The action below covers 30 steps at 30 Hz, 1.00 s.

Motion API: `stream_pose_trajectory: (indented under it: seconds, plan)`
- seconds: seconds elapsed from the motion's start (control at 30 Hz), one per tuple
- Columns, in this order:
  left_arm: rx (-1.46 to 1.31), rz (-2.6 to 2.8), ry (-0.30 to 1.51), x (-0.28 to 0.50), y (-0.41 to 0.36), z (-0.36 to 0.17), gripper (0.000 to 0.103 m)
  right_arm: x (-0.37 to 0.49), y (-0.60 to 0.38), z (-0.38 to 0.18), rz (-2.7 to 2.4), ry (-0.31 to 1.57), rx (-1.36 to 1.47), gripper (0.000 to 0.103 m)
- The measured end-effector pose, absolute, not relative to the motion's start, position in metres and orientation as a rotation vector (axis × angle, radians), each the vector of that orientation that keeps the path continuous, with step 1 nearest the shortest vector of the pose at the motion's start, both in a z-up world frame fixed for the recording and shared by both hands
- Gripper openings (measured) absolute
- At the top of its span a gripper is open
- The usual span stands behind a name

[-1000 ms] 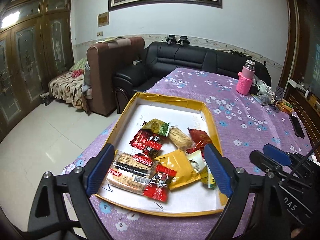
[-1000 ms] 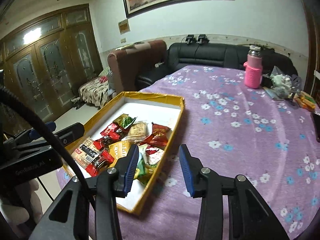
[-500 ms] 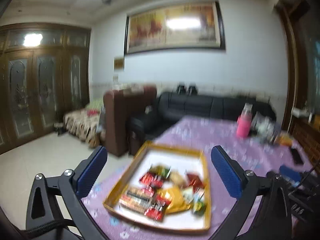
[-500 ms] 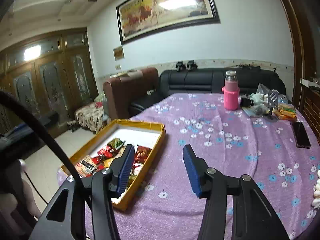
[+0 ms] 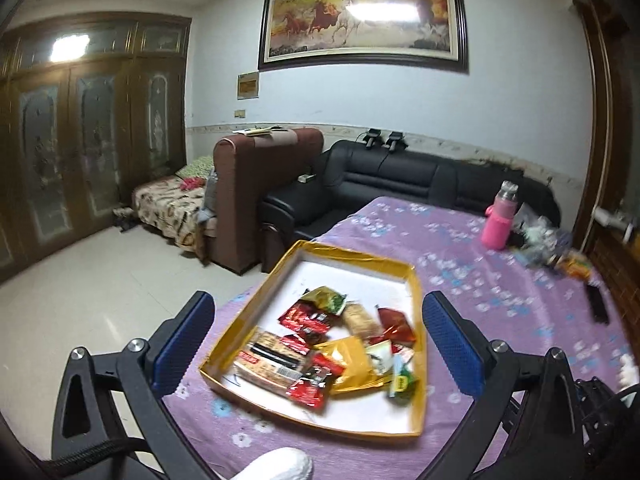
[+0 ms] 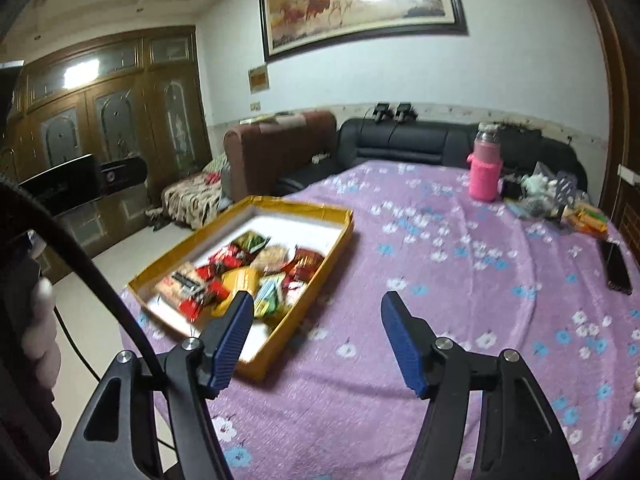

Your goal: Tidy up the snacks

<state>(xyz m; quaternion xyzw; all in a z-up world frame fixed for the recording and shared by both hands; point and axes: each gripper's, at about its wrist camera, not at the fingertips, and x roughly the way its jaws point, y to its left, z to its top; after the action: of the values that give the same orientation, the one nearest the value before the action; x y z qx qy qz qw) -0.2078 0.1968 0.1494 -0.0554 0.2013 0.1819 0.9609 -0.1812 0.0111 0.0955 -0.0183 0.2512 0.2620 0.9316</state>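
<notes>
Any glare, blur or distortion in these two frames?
Left wrist: glare on the framed painting, snack packets slightly soft, fisheye bends the walls. Right wrist: motion blur smears the packets in the yellow box; painting glare again.

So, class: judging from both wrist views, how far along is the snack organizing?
Done: the snack packets all lie in the yellow-rimmed tray, though heaped in a loose pile. In hand: nothing; the left gripper and right gripper are both open and empty, above the purple tablecloth. Left: apparently arranging the pile, if that is wanted.
</notes>
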Motion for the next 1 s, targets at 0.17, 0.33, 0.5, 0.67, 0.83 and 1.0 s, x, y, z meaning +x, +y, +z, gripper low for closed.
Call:
stream_pose_trajectory:
  seconds: [0.17, 0.33, 0.5, 0.67, 0.83, 1.0]
  plan:
    - [-0.127, 0.328, 0.489, -0.193, 0.198, 0.131, 0.103, -0.176, 0.023, 0.083, 0.545, 0.562, -0.063, 0.066]
    - [-0.141, 0.34, 0.565, -0.179, 0.205, 0.113, 0.103, -0.171, 0.031, 0.074, 0.544, 0.589, -0.087, 0.067]
    - [-0.16, 0.343, 0.619, -0.17, 0.212, 0.1, 0.103, -0.167, 0.038, 0.068, 0.551, 0.609, -0.097, 0.067]
    - [-0.171, 0.349, 0.645, -0.165, 0.217, 0.093, 0.103, -0.165, 0.046, 0.063, 0.562, 0.628, -0.116, 0.067]
    - [-0.171, 0.346, 0.664, -0.162, 0.219, 0.089, 0.103, -0.163, 0.051, 0.06, 0.566, 0.639, -0.124, 0.067]
    - [-0.184, 0.315, 0.681, -0.157, 0.221, 0.084, 0.103, -0.163, 0.053, 0.059, 0.58, 0.644, -0.123, 0.067]
